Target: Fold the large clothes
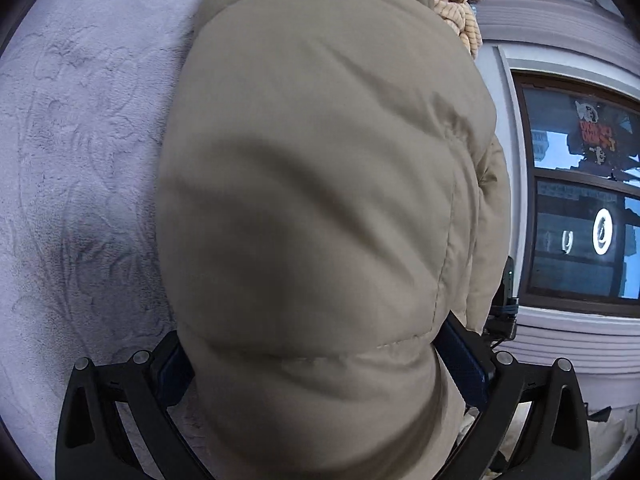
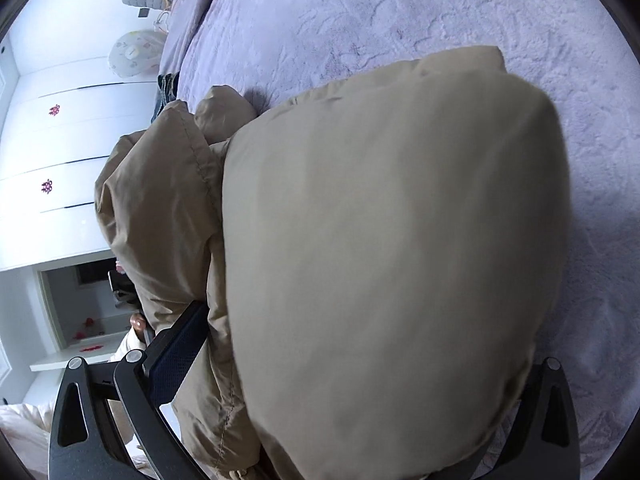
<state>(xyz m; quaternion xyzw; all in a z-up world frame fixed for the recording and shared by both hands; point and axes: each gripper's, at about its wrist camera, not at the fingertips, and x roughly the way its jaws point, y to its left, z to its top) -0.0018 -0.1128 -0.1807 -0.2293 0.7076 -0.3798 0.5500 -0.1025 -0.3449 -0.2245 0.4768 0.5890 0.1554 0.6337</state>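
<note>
I have the tan puffer jacket point(image 1: 320, 208) clamped in both the left tool point(image 1: 320, 368) and the right tool point(image 2: 344, 364), bulging mid-frame above the lilac bed point(image 2: 440, 16). I'd keep both grips level, laying it down evenly.

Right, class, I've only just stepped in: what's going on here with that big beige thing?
A person is folding a beige puffer jacket on a lilac bedspread. The left gripper and the right gripper are each clamped on a thick padded section, holding it raised. More of the jacket lies bunched to one side.
</note>
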